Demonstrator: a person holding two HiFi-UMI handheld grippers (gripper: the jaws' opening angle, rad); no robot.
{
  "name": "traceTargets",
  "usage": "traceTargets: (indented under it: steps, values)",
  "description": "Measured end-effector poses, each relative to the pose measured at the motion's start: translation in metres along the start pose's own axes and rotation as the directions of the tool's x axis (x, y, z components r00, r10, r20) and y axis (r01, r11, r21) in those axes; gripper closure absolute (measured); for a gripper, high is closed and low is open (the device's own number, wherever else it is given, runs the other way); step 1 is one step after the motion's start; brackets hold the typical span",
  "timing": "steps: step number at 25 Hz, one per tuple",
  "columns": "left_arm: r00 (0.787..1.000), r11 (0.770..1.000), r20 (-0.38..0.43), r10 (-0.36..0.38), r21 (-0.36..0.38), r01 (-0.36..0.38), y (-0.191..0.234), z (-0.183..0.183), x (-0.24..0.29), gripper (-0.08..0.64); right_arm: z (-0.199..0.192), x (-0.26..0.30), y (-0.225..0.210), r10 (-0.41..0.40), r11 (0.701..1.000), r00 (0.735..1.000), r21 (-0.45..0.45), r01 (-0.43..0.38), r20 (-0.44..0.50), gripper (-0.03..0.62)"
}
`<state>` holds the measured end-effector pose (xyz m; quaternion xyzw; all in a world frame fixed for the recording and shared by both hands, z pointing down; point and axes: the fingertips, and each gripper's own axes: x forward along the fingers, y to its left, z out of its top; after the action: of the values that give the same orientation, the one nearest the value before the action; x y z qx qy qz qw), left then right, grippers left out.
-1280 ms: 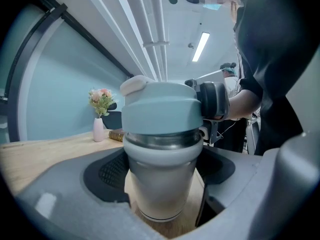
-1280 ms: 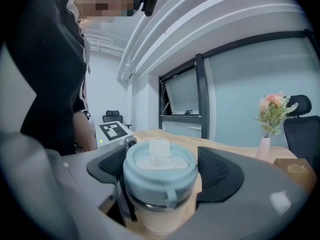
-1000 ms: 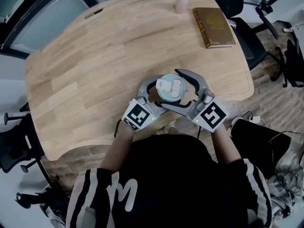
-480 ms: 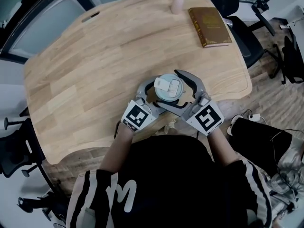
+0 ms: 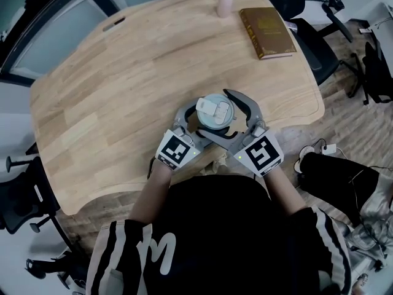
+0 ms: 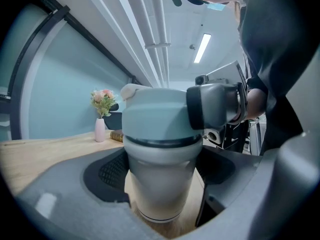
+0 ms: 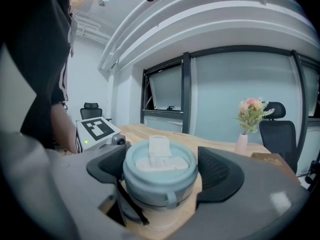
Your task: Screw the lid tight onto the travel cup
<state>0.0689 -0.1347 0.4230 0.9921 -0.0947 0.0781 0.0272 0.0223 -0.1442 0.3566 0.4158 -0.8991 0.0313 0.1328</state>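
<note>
The travel cup point(image 6: 162, 184) stands upright on the wooden table point(image 5: 123, 72) near its front edge, its pale blue lid point(image 5: 215, 106) on top with a white flip tab. My left gripper point(image 5: 202, 120) is shut on the cup's body below the lid, with a pad on each side of it. My right gripper point(image 5: 216, 114) is shut on the lid point(image 7: 159, 166), its dark pads point(image 7: 220, 171) pressing the rim from both sides. In the left gripper view one right finger point(image 6: 215, 106) lies against the lid point(image 6: 155, 116). The base of the cup is hidden in the head view.
A pink vase with flowers point(image 5: 225, 3) and a brown book point(image 5: 266, 32) sit at the table's far edge. Office chairs point(image 5: 24, 201) stand around the table. The table's curved front edge point(image 5: 202, 165) runs just below the grippers.
The right gripper has turned around the lid, its marker cube swinging left and nearer the person. The left gripper and the cup stay where they were.
</note>
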Motion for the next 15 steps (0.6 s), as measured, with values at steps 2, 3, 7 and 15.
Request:
traceTargets:
  steps: [2, 3, 7, 15]
  values:
    - [1.000, 1.000, 0.001, 0.002, 0.000, -0.002, -0.0001, 0.0002, -0.0001, 0.146, 0.0001, -0.0003, -0.0007, -0.015, 1.000, 1.000, 0.012, 0.015, 0.000, 0.150]
    - [1.000, 1.000, 0.001, 0.003, 0.000, -0.003, -0.0002, 0.0003, 0.0000, 0.146, 0.0002, -0.0005, -0.0011, -0.023, 1.000, 1.000, 0.018, 0.023, 0.000, 0.150]
    - [1.000, 1.000, 0.004, 0.006, 0.000, -0.006, 0.0006, 0.0007, 0.0017, 0.146, -0.0008, -0.0010, -0.0045, -0.058, 0.997, 0.998, 0.041, 0.059, -0.018, 0.150]
    - [1.000, 1.000, 0.014, 0.022, -0.004, -0.022, 0.0001, 0.0000, -0.0016, 0.146, -0.0051, 0.0013, -0.0032, -0.133, 0.991, 0.990, 0.018, 0.134, -0.039, 0.150]
